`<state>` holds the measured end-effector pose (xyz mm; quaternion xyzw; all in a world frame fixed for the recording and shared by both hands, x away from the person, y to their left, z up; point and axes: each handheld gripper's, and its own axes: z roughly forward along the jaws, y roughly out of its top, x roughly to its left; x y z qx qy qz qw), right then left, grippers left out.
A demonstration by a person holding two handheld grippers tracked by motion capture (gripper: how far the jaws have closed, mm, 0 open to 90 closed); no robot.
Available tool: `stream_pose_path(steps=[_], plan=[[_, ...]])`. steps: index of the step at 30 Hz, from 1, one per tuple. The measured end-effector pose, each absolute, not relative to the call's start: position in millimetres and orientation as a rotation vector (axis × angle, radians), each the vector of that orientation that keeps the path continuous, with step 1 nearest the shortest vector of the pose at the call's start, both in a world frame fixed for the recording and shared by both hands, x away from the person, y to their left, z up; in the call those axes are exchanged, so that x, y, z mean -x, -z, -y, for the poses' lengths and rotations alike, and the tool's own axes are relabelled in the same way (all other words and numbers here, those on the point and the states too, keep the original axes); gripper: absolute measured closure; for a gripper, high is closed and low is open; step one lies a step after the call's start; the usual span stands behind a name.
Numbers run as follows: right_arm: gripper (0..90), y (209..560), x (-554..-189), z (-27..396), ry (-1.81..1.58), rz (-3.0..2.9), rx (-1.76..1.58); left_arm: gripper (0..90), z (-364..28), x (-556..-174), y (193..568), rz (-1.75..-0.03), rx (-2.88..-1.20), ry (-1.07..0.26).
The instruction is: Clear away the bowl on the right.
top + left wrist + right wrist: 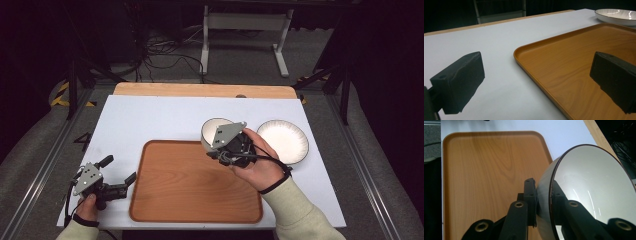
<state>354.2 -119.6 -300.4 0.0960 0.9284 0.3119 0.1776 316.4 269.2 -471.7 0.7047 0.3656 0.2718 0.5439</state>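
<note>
Left gripper [120, 171] is sitting idle near the front-left corner of the table [165, 115], just off the tray's left edge, jaws spread wide with nothing between them. It's parked clear of the work, probably so the tray stays free for incoming items.

Wooden tray [190, 185] is lying along the front edge, centre, with nothing on it. Looks like the drop target.

Right gripper [543, 195] is clamping the rim of the bowl [594, 187]: one jaw inside, one outside, pinching the wall. Bowl is white with a dark rim line, hanging tilted at the tray's far-right corner, mouth facing away from the tray. A rim pinch is the only hold a narrow two-jaw gripper gets on a bowl this wide, hence the tilt. Whether it's clear of the surface I can't tell for sure, though it's looking lifted.

White plate [282, 141] is sitting flat towards the right edge, just beside the bowl, untouched.

Surface is a white sheet over a wooden top, whose bare strip is showing along the far edge. Beyond it: grey floor, loose cables, white stand legs, dark room.
</note>
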Motion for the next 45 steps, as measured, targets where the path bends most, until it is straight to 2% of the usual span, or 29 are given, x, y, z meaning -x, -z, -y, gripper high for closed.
stream_pose_path(steps=[11,26,45], plan=[[80.2,309.3,-357.3,99.4,-0.882,-2.674,-0.254,0.3,-269.2,-316.4,471.7,-0.868,-1.673,-0.646],[80.2,347.9,-358.3,77.9,-0.835,-2.757,-0.245,0.3,-269.1,-316.3,471.6,-0.869,-1.675,-0.648],[80.1,377.8,-356.7,66.2,-0.803,-2.829,-0.232,0.3,-268.7,-316.2,471.7,-0.869,-1.673,-0.646]])
